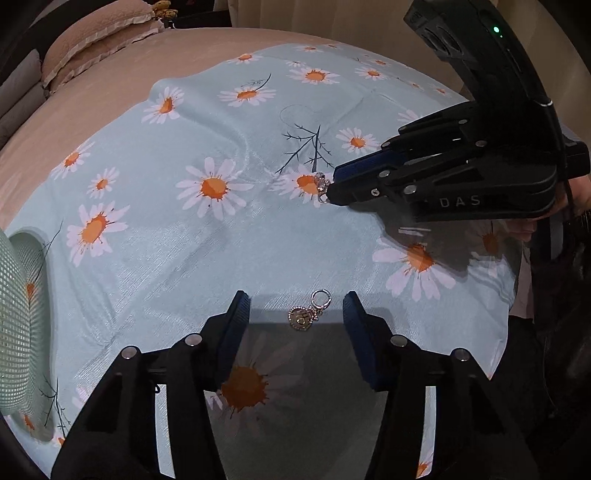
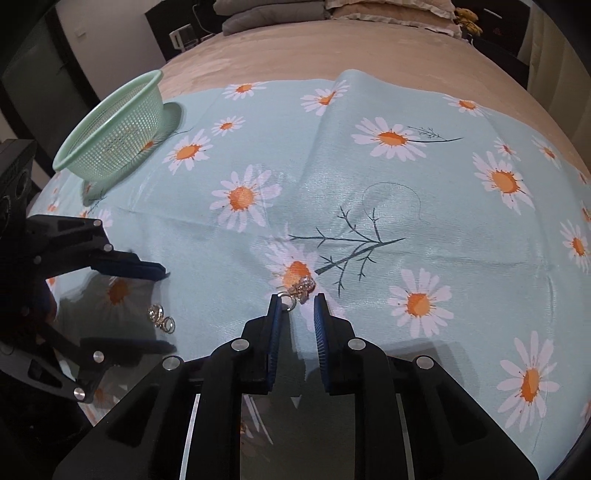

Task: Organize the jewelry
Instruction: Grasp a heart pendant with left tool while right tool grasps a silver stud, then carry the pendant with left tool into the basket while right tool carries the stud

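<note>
Left wrist view: "DAS" reads on right gripper (image 1: 330, 195), rest cut off; it's nearly closed at crystal earring (image 1: 322, 187) on daisy cloth (image 1: 155, 236), grip unclear. Left gripper (image 1: 295, 314) released, straddling heart earring (image 1: 306, 312) w/o contact.

Open cloth (image 2: 332, 177) lies between the earrings; only the basket (image 2: 114, 133) stands far left.

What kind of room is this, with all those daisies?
Most likely a bedroom. The daisy cloth is spread over a bed with a tan cover, and pillows are stacked at its far end. A green mesh basket sits on the cloth.
</note>
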Demonstrator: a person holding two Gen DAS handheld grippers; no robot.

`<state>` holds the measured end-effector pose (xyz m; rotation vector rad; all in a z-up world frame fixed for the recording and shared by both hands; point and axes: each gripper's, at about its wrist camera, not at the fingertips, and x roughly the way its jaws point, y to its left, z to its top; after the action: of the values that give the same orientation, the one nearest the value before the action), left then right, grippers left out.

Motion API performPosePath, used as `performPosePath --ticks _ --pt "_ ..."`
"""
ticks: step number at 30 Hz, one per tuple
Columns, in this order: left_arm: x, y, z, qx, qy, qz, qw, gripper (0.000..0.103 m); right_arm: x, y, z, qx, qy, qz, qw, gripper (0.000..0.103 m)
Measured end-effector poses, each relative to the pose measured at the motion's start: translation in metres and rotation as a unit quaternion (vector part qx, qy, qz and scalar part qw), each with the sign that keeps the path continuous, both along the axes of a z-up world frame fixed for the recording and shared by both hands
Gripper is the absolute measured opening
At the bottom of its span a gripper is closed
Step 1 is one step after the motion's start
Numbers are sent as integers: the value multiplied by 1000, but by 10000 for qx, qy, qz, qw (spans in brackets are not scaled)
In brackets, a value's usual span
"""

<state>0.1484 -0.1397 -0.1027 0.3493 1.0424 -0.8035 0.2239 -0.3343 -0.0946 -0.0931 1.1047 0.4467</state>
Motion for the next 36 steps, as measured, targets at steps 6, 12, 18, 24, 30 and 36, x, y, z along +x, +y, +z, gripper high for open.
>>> performPosePath --ticks 6,12,18,24,30,36 --pt "-5 -2 2 26 49 -74 10000 20 -3 3 1 -47 -69 6 10000 16" --pt "-15 8 7 -79 201 33 9998 13 -12 3 8 -69 -70 44 9999 14" --pt "-24 28 14 -112 222 235 9994 12 -15 -1 15 7 -97 -120 9999 14" --pt "-28 49 13 40 223 472 9986 12 -3 9 15 171 -270 -189 9993 41" --pt "-34 84 16 225 148 752 9968 12 15 28 -5 -375 -258 -430 9980 17" --pt "-34 136 22 65 107 1274 9918 12 8 32 3 -227 -110 -309 9992 9"
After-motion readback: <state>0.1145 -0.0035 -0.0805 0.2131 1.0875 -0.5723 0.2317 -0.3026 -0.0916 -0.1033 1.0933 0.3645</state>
